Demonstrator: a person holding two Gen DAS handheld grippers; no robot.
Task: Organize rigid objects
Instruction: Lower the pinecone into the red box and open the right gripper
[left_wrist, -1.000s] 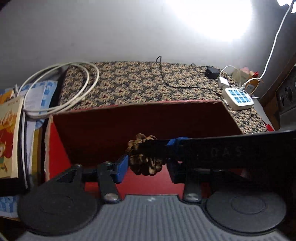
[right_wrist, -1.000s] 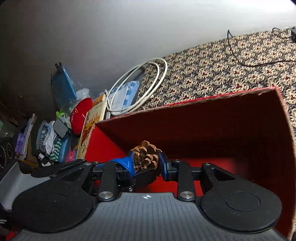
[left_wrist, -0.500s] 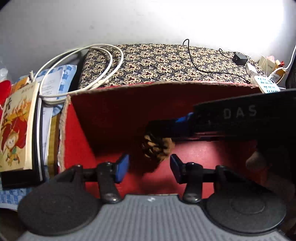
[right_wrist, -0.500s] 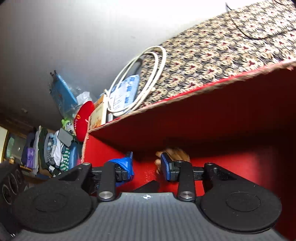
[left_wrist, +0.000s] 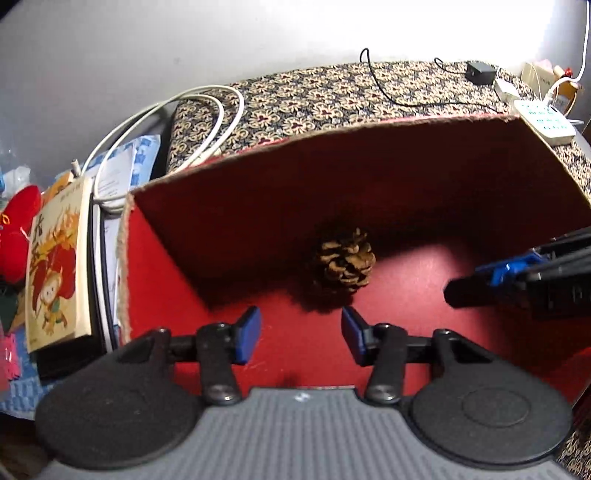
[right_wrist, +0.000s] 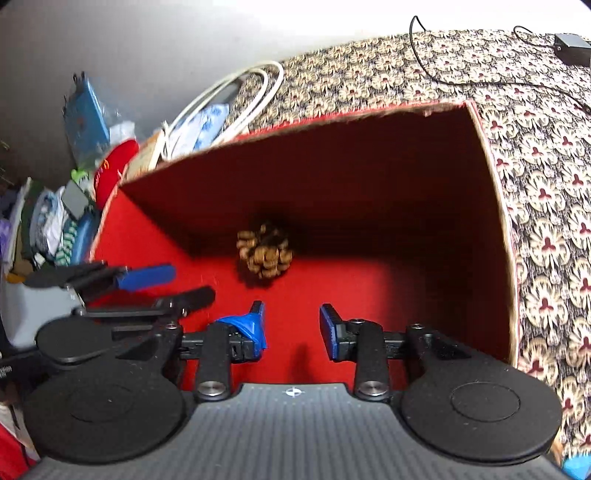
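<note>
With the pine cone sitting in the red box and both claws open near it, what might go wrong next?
1. The pine cone rests loose on the floor of the red box, so a bump could roll it.
2. The left claw and right claw hover close together inside the box; pulling out, they might clip each other or a wall.
3. The white cable coils right by the box's rim and may snag.

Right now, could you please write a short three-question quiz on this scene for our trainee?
1. True or false: the pine cone lies on the floor of the red box.
2. What is between the left gripper pads? A) pine cone B) nothing C) cable
3. Which colour are the right gripper pads?

Key: 1 true. 2 B, open with the cone lying beyond them. 3 blue.
</note>
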